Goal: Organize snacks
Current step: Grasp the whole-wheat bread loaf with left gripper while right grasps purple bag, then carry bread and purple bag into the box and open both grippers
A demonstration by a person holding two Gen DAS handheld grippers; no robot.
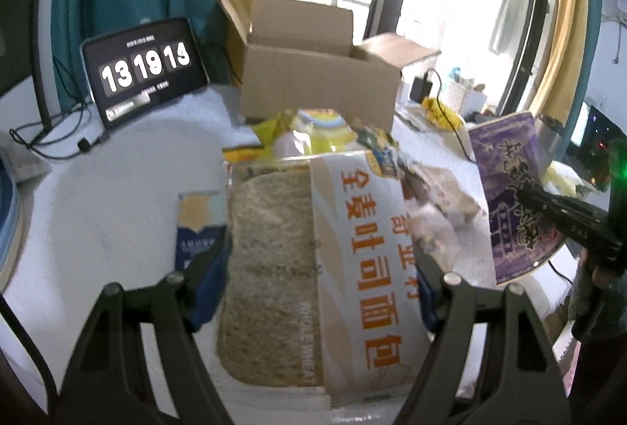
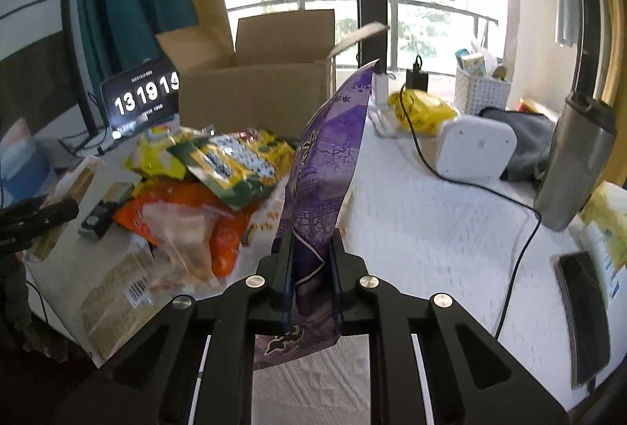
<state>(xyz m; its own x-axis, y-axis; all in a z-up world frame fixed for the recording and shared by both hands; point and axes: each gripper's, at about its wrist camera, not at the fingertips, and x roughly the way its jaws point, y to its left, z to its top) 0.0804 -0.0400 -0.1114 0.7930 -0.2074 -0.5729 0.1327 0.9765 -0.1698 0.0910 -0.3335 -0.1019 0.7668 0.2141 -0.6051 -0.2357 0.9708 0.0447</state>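
Observation:
My left gripper (image 1: 313, 252) is shut on a whole wheat bread pack (image 1: 313, 237) with orange lettering, held above the table. My right gripper (image 2: 311, 240) is shut on a purple snack bag (image 2: 329, 158), held upright above the white table; that bag also shows in the left wrist view (image 1: 509, 189) with the right gripper's fingers (image 1: 564, 213) on it. An open cardboard box (image 1: 317, 88) stands behind the snacks and also shows in the right wrist view (image 2: 254, 95). A pile of yellow, green and orange snack packs (image 2: 207, 170) lies in front of the box.
A tablet showing a clock (image 1: 145, 68) stands left of the box. In the right wrist view, a steel flask (image 2: 576, 158), a white device (image 2: 474, 146) with a black cable, a phone (image 2: 584, 311), a yellow bag (image 2: 423, 111) and a white basket (image 2: 482, 91) sit on the table's right side.

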